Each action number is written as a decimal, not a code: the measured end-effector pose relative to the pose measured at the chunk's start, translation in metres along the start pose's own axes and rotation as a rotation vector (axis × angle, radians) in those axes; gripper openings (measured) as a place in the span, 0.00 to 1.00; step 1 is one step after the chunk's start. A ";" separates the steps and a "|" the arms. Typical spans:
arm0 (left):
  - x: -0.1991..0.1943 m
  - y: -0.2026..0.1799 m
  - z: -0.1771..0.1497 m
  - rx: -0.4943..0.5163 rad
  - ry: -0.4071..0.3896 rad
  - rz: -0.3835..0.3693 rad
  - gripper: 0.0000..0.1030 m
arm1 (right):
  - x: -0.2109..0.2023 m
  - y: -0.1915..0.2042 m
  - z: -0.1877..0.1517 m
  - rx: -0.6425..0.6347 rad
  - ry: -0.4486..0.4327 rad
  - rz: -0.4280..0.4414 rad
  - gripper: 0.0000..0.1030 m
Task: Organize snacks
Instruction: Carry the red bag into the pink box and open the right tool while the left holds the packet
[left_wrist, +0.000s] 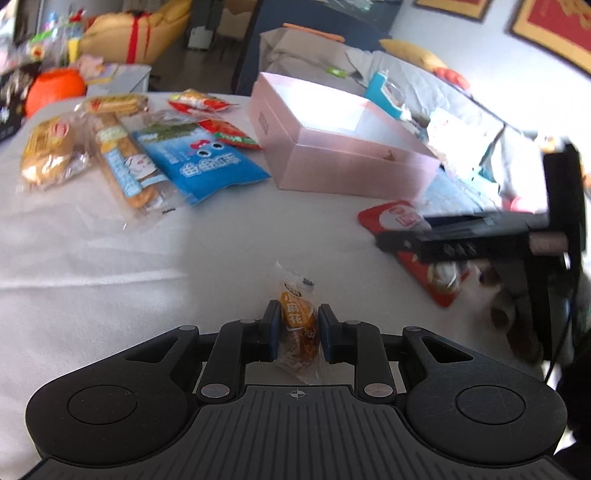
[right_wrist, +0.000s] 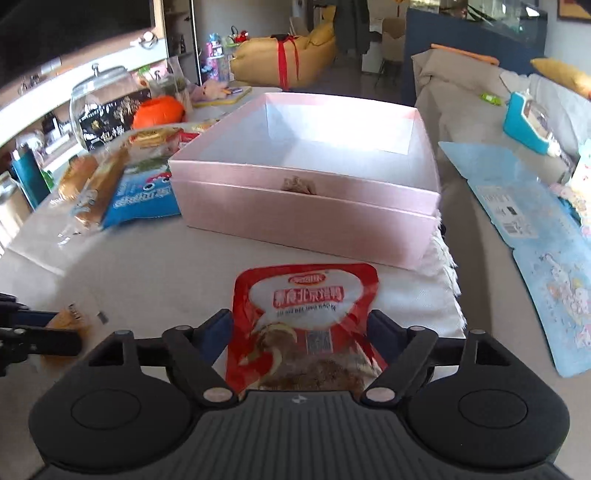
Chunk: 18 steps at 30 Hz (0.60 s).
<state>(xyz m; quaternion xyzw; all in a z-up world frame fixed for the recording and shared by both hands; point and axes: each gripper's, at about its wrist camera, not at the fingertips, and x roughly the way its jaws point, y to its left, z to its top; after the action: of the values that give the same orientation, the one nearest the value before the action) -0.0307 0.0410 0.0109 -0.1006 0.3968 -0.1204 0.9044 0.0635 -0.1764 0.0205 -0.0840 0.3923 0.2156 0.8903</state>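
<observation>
Your left claw (left_wrist: 295, 328) is pinching a small, crinkly clear-and-orange plastic twist-snack packet (left_wrist: 298, 325) between nearly closed blue pads; the packet is standing on end just above the pale cloth-covered counter (left_wrist: 147, 258), its long axis running away from you toward the open pink cardboard box (right_wrist: 306, 206). Your right claw (right_wrist: 300, 332) is standing wide, its pads flanking a flat, glossy red foil pouch with a white panel (right_wrist: 306, 317); you cannot tell whether they are pressing its edges. The pouch is lying on the counter just in front of the box, its long axis pointing at the box's near wall. The box is rectangular, matte, shallow and white inside. To its left, soft wrapped breads (left_wrist: 48, 151) and a blue plastic snack bag (left_wrist: 199, 162) are lying in a loose cluster
</observation>
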 end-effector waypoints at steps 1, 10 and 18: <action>0.000 -0.003 -0.001 0.021 0.000 0.011 0.26 | 0.006 0.002 0.003 -0.006 0.007 -0.006 0.84; -0.003 -0.002 -0.007 0.033 -0.014 0.005 0.26 | -0.012 0.014 0.011 -0.041 -0.060 -0.043 0.66; -0.018 -0.004 0.024 0.012 -0.105 -0.076 0.24 | -0.080 0.004 0.031 -0.008 -0.230 -0.001 0.61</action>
<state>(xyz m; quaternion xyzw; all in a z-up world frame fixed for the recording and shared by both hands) -0.0253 0.0440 0.0400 -0.1162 0.3440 -0.1518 0.9193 0.0342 -0.1880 0.1009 -0.0626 0.2864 0.2249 0.9292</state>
